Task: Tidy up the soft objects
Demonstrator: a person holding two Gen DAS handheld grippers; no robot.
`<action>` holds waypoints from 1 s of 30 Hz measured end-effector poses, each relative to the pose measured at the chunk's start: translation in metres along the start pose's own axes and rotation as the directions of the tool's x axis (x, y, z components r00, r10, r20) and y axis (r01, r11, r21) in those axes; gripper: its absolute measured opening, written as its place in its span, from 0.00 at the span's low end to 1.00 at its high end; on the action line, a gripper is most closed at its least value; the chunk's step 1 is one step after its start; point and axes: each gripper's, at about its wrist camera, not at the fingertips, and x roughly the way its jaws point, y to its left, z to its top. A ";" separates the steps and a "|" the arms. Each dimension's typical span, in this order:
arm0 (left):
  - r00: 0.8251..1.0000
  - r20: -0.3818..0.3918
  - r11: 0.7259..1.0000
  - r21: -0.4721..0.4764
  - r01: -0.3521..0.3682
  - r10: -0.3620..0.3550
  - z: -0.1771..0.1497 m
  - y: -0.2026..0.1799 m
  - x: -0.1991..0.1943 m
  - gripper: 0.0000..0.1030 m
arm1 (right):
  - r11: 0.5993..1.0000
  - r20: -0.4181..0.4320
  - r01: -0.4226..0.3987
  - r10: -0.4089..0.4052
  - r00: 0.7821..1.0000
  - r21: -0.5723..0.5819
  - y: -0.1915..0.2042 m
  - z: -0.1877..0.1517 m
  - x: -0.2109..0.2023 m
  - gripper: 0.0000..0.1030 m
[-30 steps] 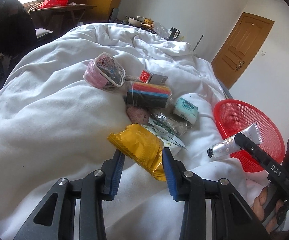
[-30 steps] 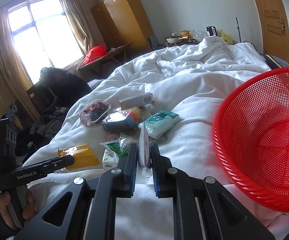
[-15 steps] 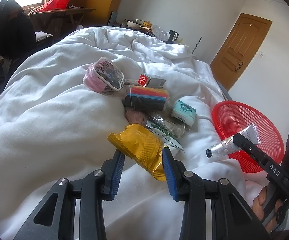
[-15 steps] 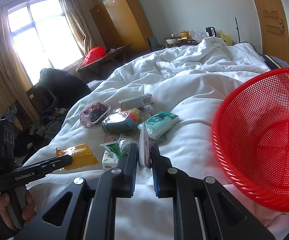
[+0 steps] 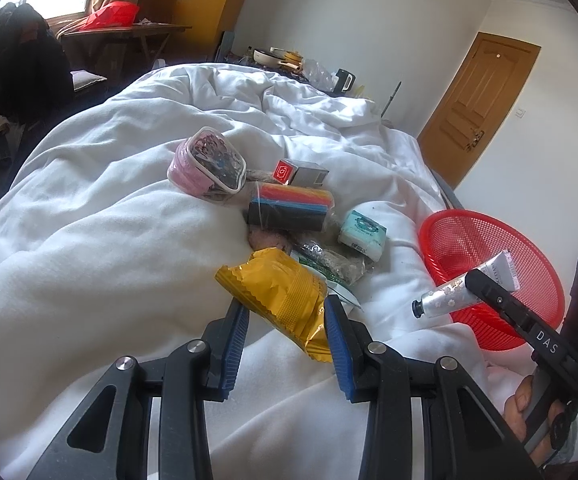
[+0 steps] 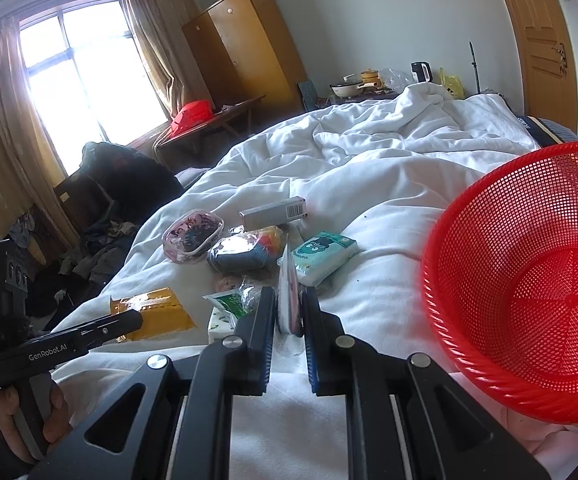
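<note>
On the white duvet (image 5: 89, 248), our left gripper (image 5: 285, 320) is spread open around a yellow snack packet (image 5: 285, 292). Beside it lies a pile of small packs. Further right, our right gripper (image 6: 289, 312) clamps a hand-cream tube (image 5: 465, 286) near the red basket (image 6: 449, 320).

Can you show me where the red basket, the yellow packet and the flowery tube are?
red basket (image 6: 433, 276): right wrist view, on its near rim.
yellow packet (image 5: 285, 292): left wrist view, middle of the wrapper.
flowery tube (image 5: 449, 294): left wrist view, its silver body.
</note>
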 end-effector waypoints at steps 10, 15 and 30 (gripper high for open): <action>1.000 0.000 1.000 0.000 0.000 0.000 0.000 0.000 0.000 0.39 | 1.000 0.001 0.000 0.000 1.000 0.001 0.000 0.000 0.000 0.13; 1.000 0.001 1.000 0.000 0.000 0.000 0.000 0.000 0.000 0.39 | 1.000 0.003 -0.001 0.001 1.000 0.001 0.001 0.001 -0.001 0.13; 1.000 0.015 1.000 -0.005 0.013 -0.013 0.000 -0.002 -0.004 0.39 | 0.999 0.031 -0.038 0.038 0.999 0.015 -0.002 0.010 -0.016 0.13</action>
